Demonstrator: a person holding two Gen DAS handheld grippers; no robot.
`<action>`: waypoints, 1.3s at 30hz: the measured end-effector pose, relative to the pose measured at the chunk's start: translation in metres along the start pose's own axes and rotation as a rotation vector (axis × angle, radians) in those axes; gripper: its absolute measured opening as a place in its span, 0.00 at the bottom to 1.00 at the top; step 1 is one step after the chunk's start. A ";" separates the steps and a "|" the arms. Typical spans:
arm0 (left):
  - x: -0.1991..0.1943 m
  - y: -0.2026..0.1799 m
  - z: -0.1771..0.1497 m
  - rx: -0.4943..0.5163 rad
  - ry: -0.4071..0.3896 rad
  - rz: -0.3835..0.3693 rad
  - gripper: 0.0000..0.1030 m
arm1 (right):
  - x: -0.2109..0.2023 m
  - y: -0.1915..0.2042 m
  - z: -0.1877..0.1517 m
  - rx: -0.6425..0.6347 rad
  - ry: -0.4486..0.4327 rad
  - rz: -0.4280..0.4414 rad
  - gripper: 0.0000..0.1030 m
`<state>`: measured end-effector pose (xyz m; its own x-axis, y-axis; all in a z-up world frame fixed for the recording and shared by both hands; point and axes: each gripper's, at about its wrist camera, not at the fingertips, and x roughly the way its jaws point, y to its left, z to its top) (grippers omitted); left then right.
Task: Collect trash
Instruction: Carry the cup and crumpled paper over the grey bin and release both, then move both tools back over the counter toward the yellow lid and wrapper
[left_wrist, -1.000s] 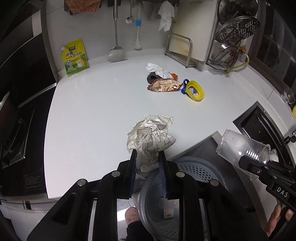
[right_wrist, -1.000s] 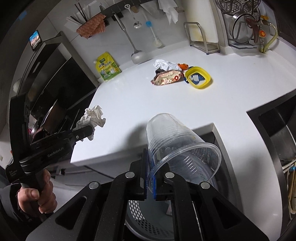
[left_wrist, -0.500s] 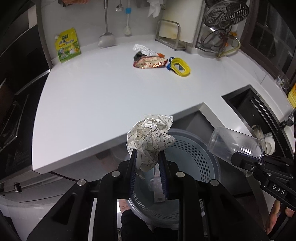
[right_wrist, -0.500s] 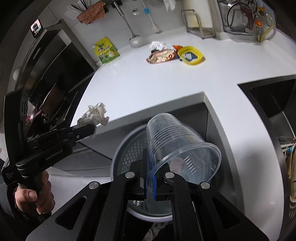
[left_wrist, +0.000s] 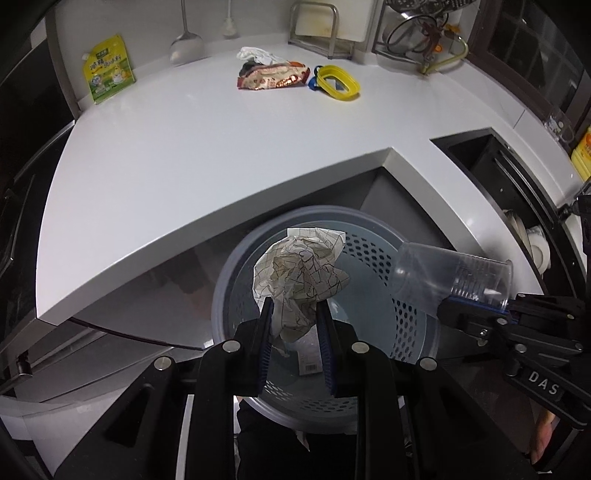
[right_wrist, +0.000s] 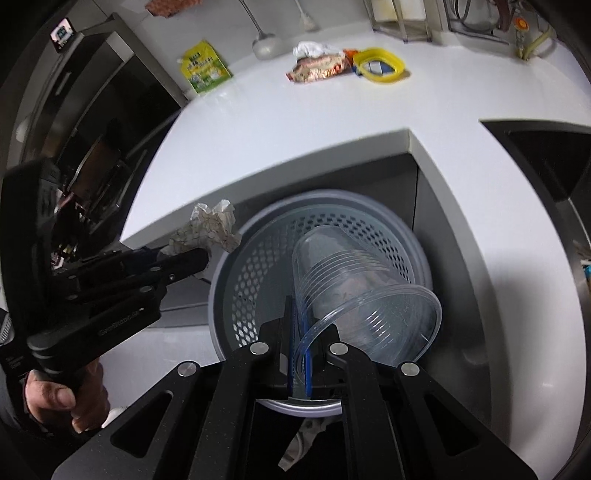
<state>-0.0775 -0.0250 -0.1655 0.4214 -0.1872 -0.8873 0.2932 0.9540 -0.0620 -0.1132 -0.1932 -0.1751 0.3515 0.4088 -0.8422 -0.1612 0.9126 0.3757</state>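
L gripper (left_wrist: 293, 325): jaws part-open, clamped on the lower end of a crumpled paper wad (left_wrist: 301, 273), white w/ thin grid lines. Blue pads press both sides; most of the wad bulges out above the tips. Wad hangs over the mouth of the grey perforated bin (left_wrist: 408, 317), not touching it. In the R wrist view the same wad (right_wrist: 208, 229) sits at the bin's left rim edge, L gripper (right_wrist: 192, 260) body dark, held by a bare hand (right_wrist: 66, 398) at lower left.

R gripper (right_wrist: 300, 350): jaws nearly closed, pinching the rim wall of a clear plastic cup (right_wrist: 354, 295) betw. blue pads. Cup lies tilted, mouth toward the camera, base pointing into the bin (right_wrist: 258, 266). In the L wrist view the cup (left_wrist: 447, 280) is on its side over the bin's right rim, R gripper (left_wrist: 476, 314) gripping its open end.

Bin stands on the floor in the notch of the white counter (left_wrist: 207, 155), below the counter edge. Some paper w/ a barcode lies at the bin bottom.

Far back on the counter, well apart from both grippers: snack wrapper (left_wrist: 271, 77), white crumpled tissue (left_wrist: 255, 55) just behind it, yellow oval ring (left_wrist: 340, 83) beside the wrapper's right end. Green-yellow pouch (left_wrist: 109, 68) leans on the wall at left. Dark sink (left_wrist: 517, 192) at right.
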 end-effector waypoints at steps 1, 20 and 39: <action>0.001 0.000 -0.001 0.002 0.005 0.001 0.22 | 0.004 0.000 -0.001 0.002 0.011 0.002 0.04; 0.004 0.005 -0.001 -0.036 0.028 0.012 0.25 | 0.021 0.000 -0.002 0.016 0.065 0.021 0.04; -0.025 0.015 0.008 -0.085 -0.053 0.039 0.66 | -0.009 -0.002 0.005 0.017 -0.017 0.001 0.47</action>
<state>-0.0762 -0.0076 -0.1409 0.4766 -0.1599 -0.8645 0.2031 0.9767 -0.0686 -0.1112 -0.1984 -0.1663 0.3666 0.4093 -0.8355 -0.1460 0.9122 0.3828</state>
